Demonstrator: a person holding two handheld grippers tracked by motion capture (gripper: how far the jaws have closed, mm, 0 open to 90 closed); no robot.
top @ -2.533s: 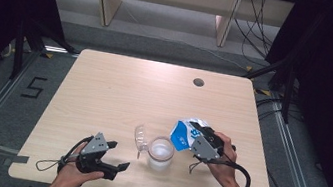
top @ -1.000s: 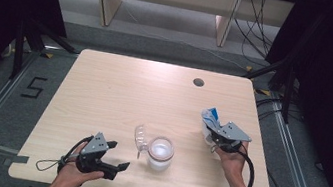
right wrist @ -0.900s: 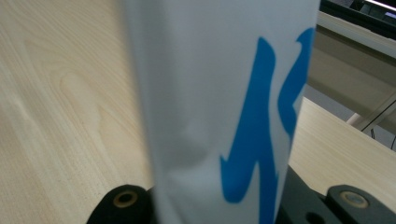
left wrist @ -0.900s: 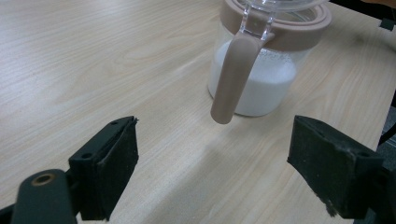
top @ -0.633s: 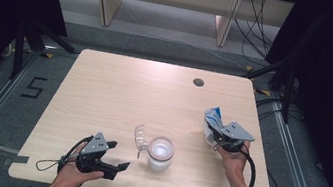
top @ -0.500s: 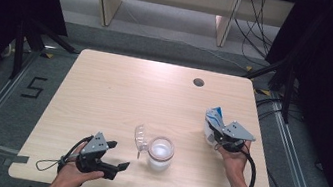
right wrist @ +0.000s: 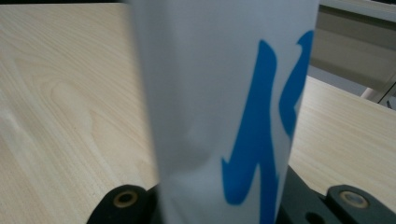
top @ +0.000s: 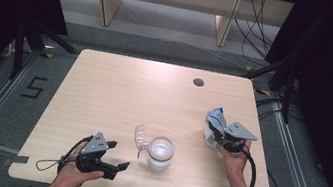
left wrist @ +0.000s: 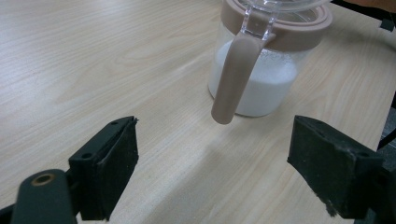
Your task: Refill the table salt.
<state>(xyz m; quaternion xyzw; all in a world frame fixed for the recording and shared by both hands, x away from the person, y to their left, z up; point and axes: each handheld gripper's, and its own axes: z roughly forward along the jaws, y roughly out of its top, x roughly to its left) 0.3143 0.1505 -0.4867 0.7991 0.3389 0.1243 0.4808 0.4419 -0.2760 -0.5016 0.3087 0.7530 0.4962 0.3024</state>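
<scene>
A clear jar [top: 161, 153] with a tan rim holds white powder at the front middle of the table, its flip lid [top: 140, 137] standing open to the left. In the left gripper view the jar [left wrist: 261, 79] and its tan handle [left wrist: 232, 74] stand just ahead of my open left gripper [left wrist: 212, 154], apart from the jaws. The left gripper [top: 116, 155] lies low by the table's front edge, left of the jar. At the right, my right gripper [top: 216, 134] is shut on a white bag with blue print [top: 215, 119], held upright above the table. The bag [right wrist: 219, 107] hides its jaws.
A round cable hole [top: 198, 82] sits in the far right of the wooden table [top: 119, 91]. The table's right edge is close behind the right hand. Shelf legs and cables stand on the floor beyond the far edge.
The right gripper has carried the bag away from the jar to the right and turned it upright; over the last second it drifted only slightly. The left gripper has not moved.
</scene>
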